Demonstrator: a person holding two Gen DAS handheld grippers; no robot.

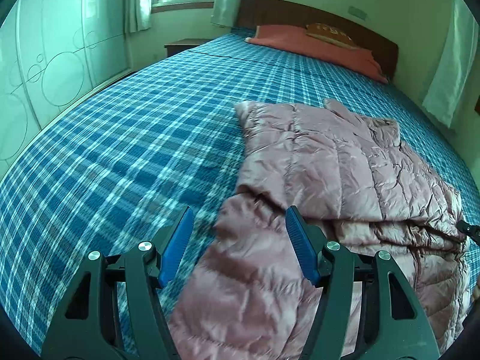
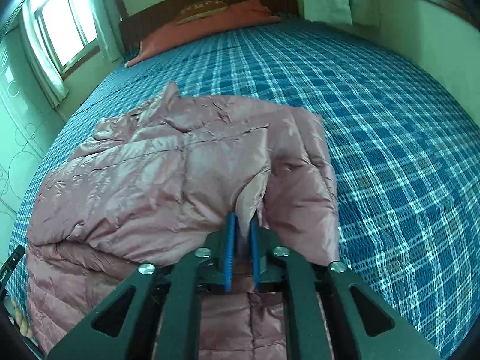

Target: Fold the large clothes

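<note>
A pink quilted down jacket (image 1: pixel 330 162) lies partly folded on the blue plaid bed (image 1: pixel 120 138). My left gripper (image 1: pixel 238 214) is open above the jacket's near left sleeve (image 1: pixel 249 270), its blue pads (image 1: pixel 180 240) apart and holding nothing. In the right wrist view the jacket (image 2: pixel 144 180) fills the left half of the bed (image 2: pixel 390 150). My right gripper (image 2: pixel 242 219) is shut on a fold of the jacket's edge, pink fabric pinched between the blue pads (image 2: pixel 230 240). The tip of the right gripper shows at the right edge of the left wrist view (image 1: pixel 469 229).
Red pillows (image 1: pixel 315 45) and a brown cushion (image 1: pixel 328 33) lie at the wooden headboard (image 1: pixel 300 12). A white wardrobe (image 1: pixel 45 60) stands left of the bed, a nightstand (image 1: pixel 183 45) by the window. Curtains (image 1: pixel 450 69) hang at the right wall.
</note>
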